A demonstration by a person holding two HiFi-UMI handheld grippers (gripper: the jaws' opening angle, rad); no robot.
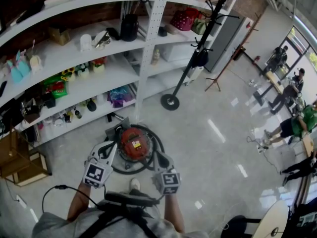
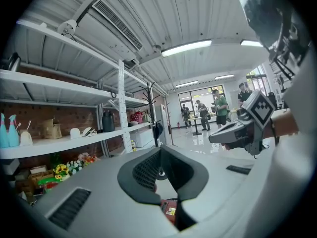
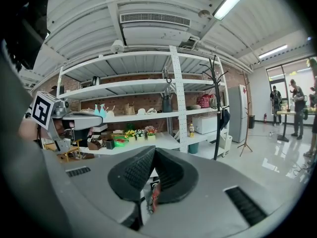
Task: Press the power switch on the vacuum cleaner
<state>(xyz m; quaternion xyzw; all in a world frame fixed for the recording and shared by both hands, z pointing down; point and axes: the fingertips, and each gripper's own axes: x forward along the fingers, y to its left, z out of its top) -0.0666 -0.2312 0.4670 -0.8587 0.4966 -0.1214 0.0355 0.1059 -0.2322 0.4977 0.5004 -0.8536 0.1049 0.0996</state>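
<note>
Glossy grey floor (image 1: pixel 213 133) fills most of the head view, catching streaks of the ceiling lights. White shelving (image 1: pixel 74 90) runs along the left and back wall, crowded with bottles, small flowers, bags and boxes. A black coat stand (image 1: pixel 190 58) rises just right of the shelving's upright post, its round base on the floor. Several people (image 1: pixel 290 125) stand or sit by tables well apart at the far right. A wooden crate (image 1: pixel 15 157) sits on the floor at the left edge.

Directly before the person's feet, near the foot of the shelving post, the vacuum cleaner (image 1: pixel 133 145) stands on the floor: a round red canister with a yellow label on top. A black hose (image 1: pixel 159 143) curls round it. Which part of its top is the power switch cannot be made out.

Both grippers are held low on either side of the canister. The left gripper (image 1: pixel 113 145) points at its left edge and the right gripper (image 1: pixel 157 156) at its right edge; whether either touches the canister is unclear. In each gripper view the ribbed black pads (image 2: pixel 146 170) meet at their tips, so the jaws are clenched with nothing caught between them. A strip of the red canister shows below the tips.
</note>
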